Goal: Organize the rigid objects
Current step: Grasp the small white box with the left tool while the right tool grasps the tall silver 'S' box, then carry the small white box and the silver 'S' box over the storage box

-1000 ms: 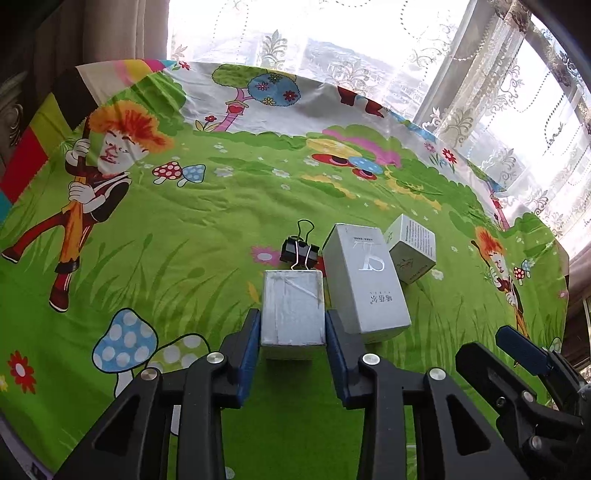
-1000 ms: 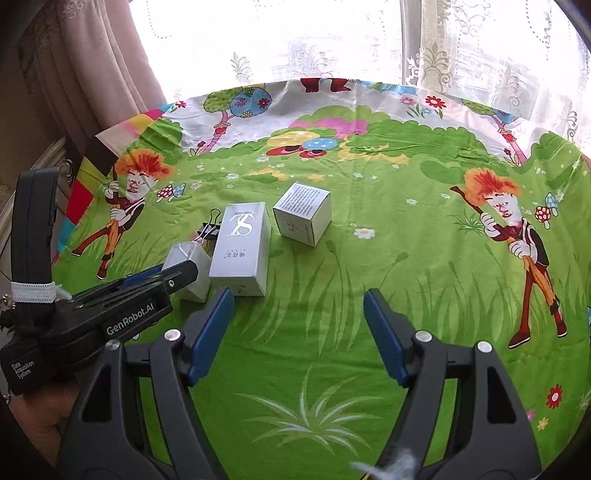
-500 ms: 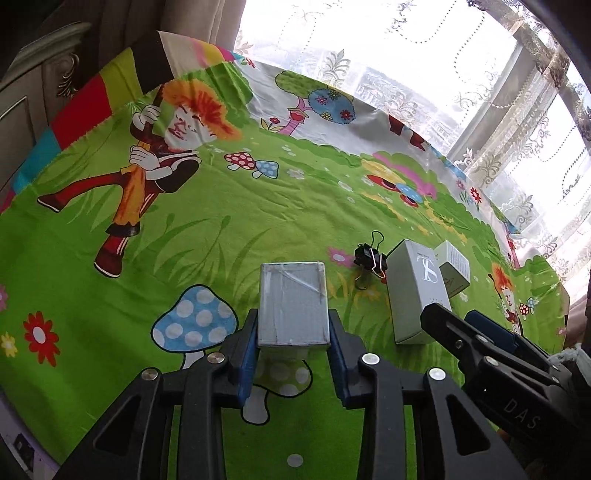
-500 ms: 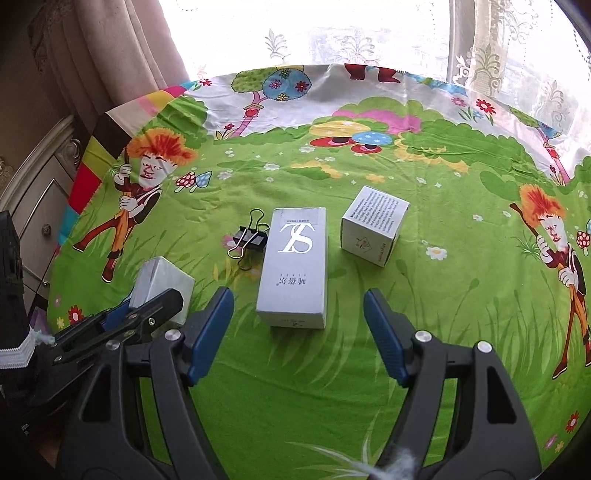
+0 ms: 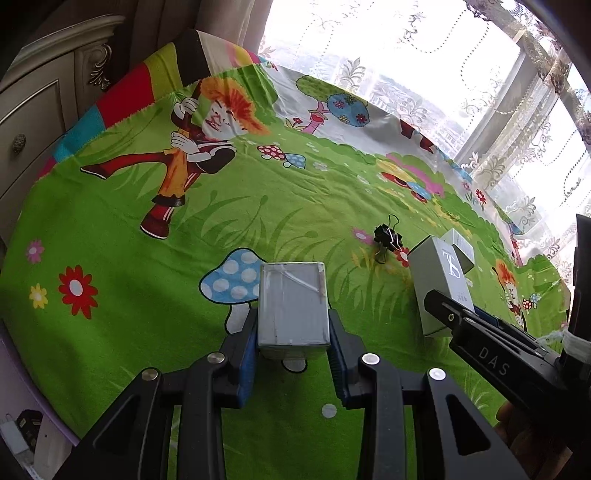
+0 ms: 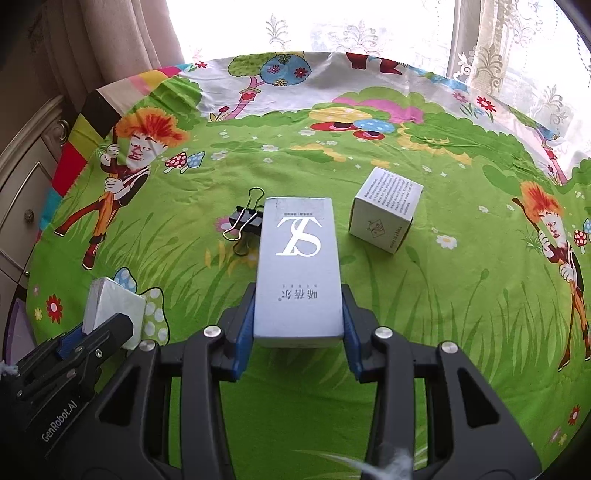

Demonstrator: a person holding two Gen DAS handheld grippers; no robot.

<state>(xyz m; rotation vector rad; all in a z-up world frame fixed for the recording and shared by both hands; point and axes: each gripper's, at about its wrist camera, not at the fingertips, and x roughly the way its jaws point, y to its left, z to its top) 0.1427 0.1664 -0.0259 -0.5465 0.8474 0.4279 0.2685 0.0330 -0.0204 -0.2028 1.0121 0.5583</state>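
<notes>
The step in hand is pickup. The left claw (image 5: 293, 349) grips a small grey box (image 5: 293, 304) between its blue pads. The right claw (image 6: 297, 325) has just been closing and now clamps the near end of the tall grey box (image 6: 298, 269), which lies flat on the counter (image 6: 461, 295).

From the tall box, a binder clip (image 6: 245, 221) sits just beside it at 10 o'clock and a white cube box (image 6: 386, 208) near it at 2 o'clock.

The next move likely calls for a level lift, clear of both neighbours.

A green cartoon cloth covers the counter; lace curtains (image 6: 369, 29) and a cabinet (image 5: 40, 107) border it.
</notes>
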